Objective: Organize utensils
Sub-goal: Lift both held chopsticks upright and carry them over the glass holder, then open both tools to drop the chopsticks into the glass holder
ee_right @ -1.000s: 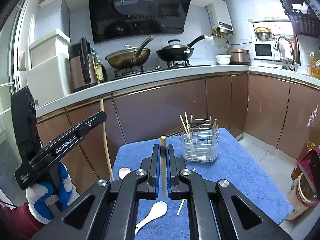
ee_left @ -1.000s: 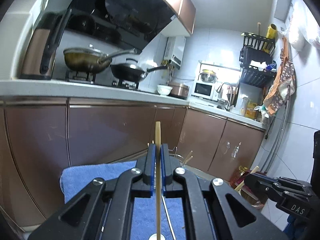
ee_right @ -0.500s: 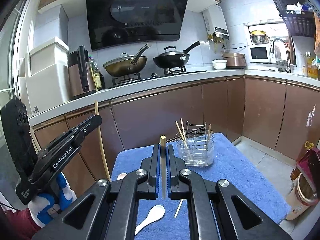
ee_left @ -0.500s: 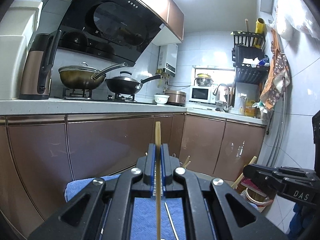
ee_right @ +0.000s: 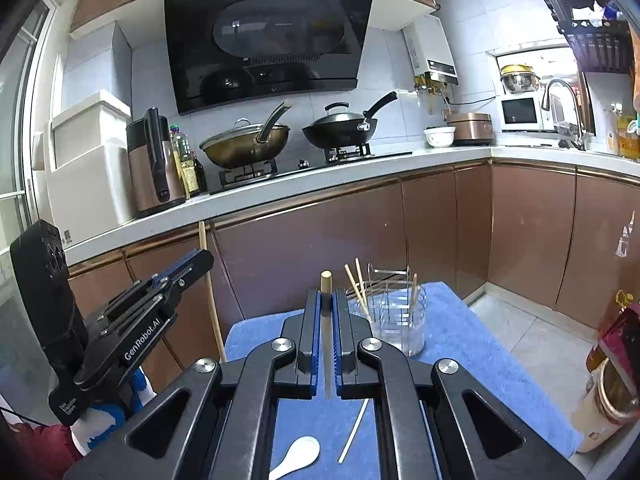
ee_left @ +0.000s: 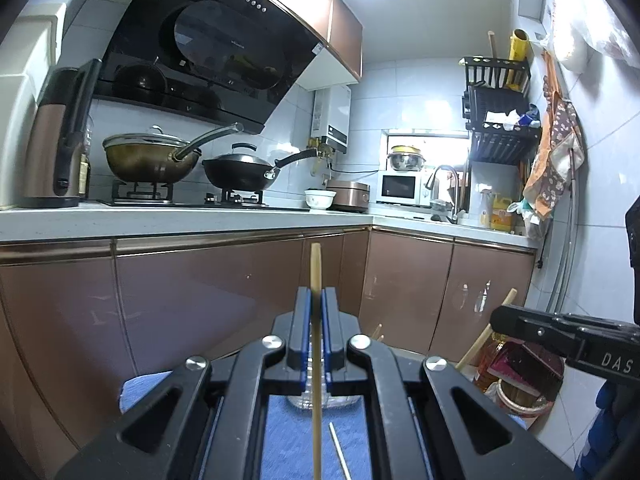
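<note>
Left hand-held gripper (ee_left: pixel 315 304): pressed closed on a long bamboo chopstick (ee_left: pixel 316 360). The stick stands nearly upright between the blue pads, and its rounded end rises above the fingertips toward 12 o'clock.
Left pose: it points almost level at the brown cabinet doors (ee_left: pixel 192 292). In the right wrist view the same tool (ee_right: pixel 192 262) sits at 9 o'clock, tilted up to the right, with a blue and white gloved hand (ee_right: pixel 104 416) under it.
Right hand-held gripper (ee_right: pixel 327 304): clamped on a thicker wooden stick (ee_right: pixel 326 280). Its flat end shows just above the fingertips.
Right pose: it points slightly down over the desk, which has a blue towel (ee_right: pixel 480 360) on it. In the left wrist view it comes in from 3 o'clock (ee_left: pixel 496 322), with a wooden stick slanting through its tip.
Utensil holder (ee_right: pixel 396 320): clear cup with a wire frame, upright on the towel, at 1 o'clock from the right fingertips. Several chopsticks stand in it, leaning.
White spoon (ee_right: pixel 298 456): flat on the towel at 6 o'clock, under the right tool.
Loose white stick (ee_right: pixel 354 432): on the towel just right of the spoon, apart from it.
Thin grey stick (ee_left: pixel 339 450): lies on the towel under the left tool; what kind it is cannot be told.
</note>
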A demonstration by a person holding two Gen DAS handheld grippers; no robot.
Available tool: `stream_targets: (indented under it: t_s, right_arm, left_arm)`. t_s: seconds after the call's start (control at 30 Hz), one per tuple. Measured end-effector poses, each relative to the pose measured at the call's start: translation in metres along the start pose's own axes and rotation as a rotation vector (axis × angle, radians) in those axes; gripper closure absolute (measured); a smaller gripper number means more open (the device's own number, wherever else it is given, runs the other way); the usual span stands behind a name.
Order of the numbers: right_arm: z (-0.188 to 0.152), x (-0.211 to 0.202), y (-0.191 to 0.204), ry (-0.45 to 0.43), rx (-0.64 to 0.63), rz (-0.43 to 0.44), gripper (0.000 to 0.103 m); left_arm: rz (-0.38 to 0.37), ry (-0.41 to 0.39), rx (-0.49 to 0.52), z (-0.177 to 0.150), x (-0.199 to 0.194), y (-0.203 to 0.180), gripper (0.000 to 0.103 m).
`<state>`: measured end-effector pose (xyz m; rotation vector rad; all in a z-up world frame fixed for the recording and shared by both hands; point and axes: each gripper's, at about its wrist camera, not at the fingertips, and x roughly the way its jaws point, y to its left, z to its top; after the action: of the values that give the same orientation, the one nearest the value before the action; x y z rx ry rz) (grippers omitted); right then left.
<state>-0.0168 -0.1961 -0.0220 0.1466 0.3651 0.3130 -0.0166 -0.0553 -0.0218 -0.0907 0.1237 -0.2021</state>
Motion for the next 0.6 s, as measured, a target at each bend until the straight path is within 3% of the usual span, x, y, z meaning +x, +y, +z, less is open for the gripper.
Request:
stream_targets:
  t_s: [0.37, 0.6]
  right_arm:
    - [0.05, 0.051, -0.031, -0.057, -0.02, 0.02, 0.097]
    - [0.071, 0.096, -0.053, -0.073, -0.052, -0.03, 0.097]
  left_arm:
    - [-0.09, -0.047, -0.237, 0.053, 0.089, 0.038, 0.098]
    - [-0.045, -0.09, -0.247, 0.051, 0.168, 0.029, 0.098]
